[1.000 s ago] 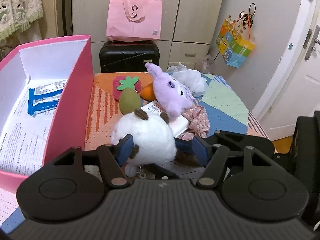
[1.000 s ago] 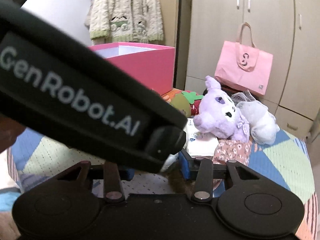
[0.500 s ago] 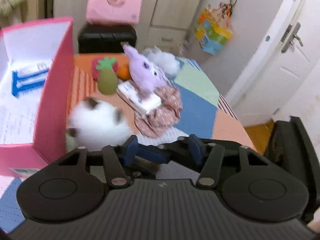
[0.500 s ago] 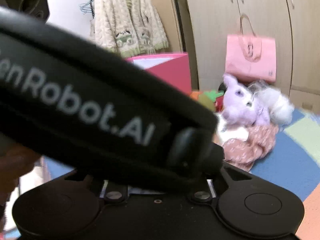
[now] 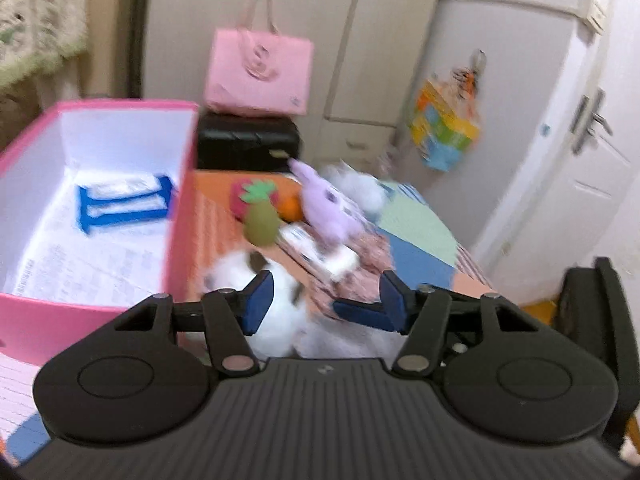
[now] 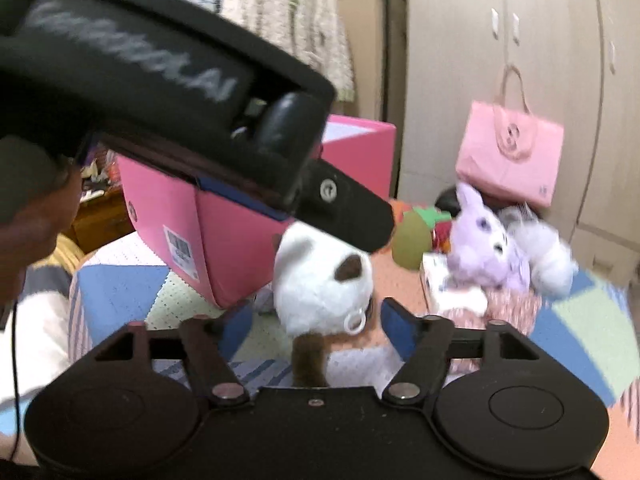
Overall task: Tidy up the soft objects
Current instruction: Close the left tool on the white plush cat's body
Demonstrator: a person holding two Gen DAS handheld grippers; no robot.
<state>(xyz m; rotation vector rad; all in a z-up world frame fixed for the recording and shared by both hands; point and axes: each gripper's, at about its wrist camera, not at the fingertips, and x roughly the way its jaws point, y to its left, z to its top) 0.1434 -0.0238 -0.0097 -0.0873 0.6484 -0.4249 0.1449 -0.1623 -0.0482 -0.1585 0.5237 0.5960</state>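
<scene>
The white plush (image 6: 320, 276), a round white toy with brown ears and a brown tail, sits on the patchwork quilt (image 6: 584, 312) just beside the near corner of the pink box (image 5: 180, 216). In my right wrist view it stands straight ahead of my right gripper (image 6: 316, 324), its body rising between the two blue pads, tail hanging down toward me. Those jaws are opening and neither pad presses on the fur, so I hold nothing there. Its long axis looks roughly upright, tail to head, though blur makes the tilt hard to judge.

From my left gripper (image 5: 320, 296) the same toy lies low and to the left of centre, against the left blue finger (image 5: 256, 300) rather than squarely between the two. These jaws are opening too, about half apart, and I cannot see them gripping it.

The box opening lies to the left of the toy, above its wall. I judge the left hand to be the nearer one to the box and the right hand better lined up on the toy.

Farther back lie the purple plush (image 5: 328, 208), a green pear-shaped toy (image 5: 262, 222) and a flowered cloth (image 6: 508, 308).
</scene>
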